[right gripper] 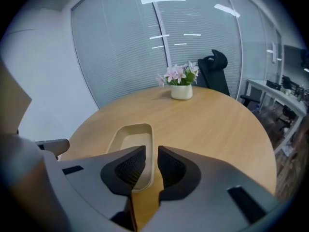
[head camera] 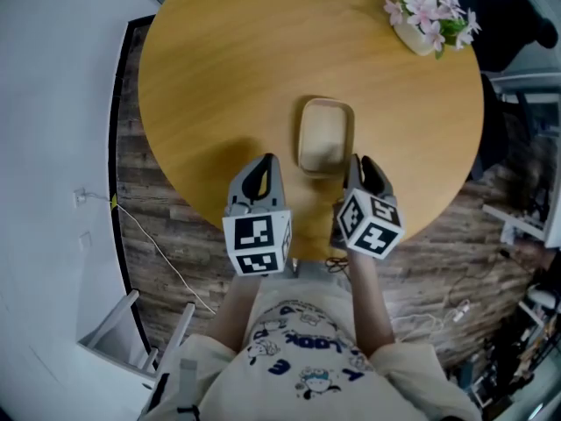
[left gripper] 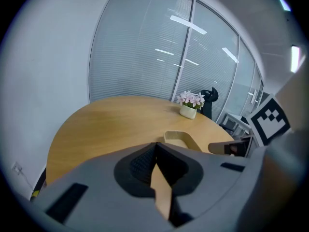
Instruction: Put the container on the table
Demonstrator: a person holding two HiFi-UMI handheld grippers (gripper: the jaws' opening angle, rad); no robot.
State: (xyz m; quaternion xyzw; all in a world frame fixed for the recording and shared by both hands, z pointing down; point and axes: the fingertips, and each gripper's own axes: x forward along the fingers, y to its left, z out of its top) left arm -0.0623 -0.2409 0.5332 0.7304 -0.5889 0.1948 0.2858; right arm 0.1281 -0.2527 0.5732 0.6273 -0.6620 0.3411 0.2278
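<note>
A shallow beige container (head camera: 324,134) lies on the round wooden table (head camera: 219,60), near its front edge. My right gripper (head camera: 358,167) is at the container's near right corner. In the right gripper view the container (right gripper: 128,139) has its right rim caught in the narrow gap between the jaws of my right gripper (right gripper: 151,151), so it is shut on that rim. My left gripper (head camera: 261,175) hovers left of the container and apart from it. In the left gripper view the left gripper (left gripper: 155,144) has its jaws closed together on nothing, with the container (left gripper: 181,138) beyond them to the right.
A white pot of pink flowers (head camera: 429,16) stands at the table's far right. A black office chair (right gripper: 215,71) sits behind it. A glass wall with blinds runs behind the table. A white cable (head camera: 158,244) trails over the wooden floor at the left.
</note>
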